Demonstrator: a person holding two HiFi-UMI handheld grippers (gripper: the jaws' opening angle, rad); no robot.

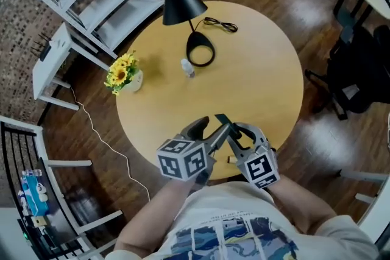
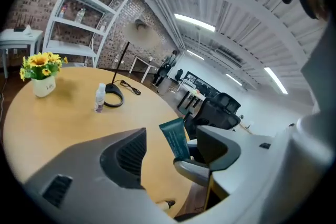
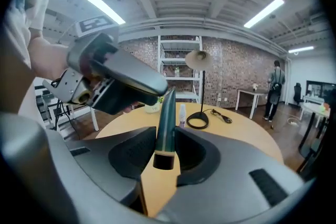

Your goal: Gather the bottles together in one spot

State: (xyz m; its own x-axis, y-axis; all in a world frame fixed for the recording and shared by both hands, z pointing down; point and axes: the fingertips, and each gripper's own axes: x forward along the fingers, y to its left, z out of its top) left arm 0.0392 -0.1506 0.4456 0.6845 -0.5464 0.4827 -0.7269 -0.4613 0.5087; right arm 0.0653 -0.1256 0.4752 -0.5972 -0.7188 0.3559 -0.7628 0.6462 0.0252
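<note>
the right tongs (image 3: 167,150) are pressed together on a dark green tube (image 3: 168,115), pinching it low down, just above its black cap. in the right gripper view the tube's long axis runs straight out along the jaws. the cap sits near the camera and the flat crimped end points away, toward the far side of the desk (image 1: 256,85).

the left tongs (image 2: 169,161) are spread wide. in the left gripper view the tube stands between the two jaws, leaning with its crimped end up and to the left. there is a clear gap to the left pad. the right tongs' grey jaw lies between the tube and the right pad, so nothing of the left tongs presses on the tube.

in the head view both tongs meet over the near edge of the round wooden desk, just in front of the person. the tube shows there as a short dark strip between them, aimed toward the far left.

a small clear bottle (image 1: 187,67) stands upright well apart from the tube, toward the far middle of the desk. it is just left of the ring-shaped base of a black lamp (image 1: 183,2). a black cable (image 1: 220,24) lies beyond the base. a white pot of yellow flowers (image 1: 122,72) sits at the desk's left edge.
</note>
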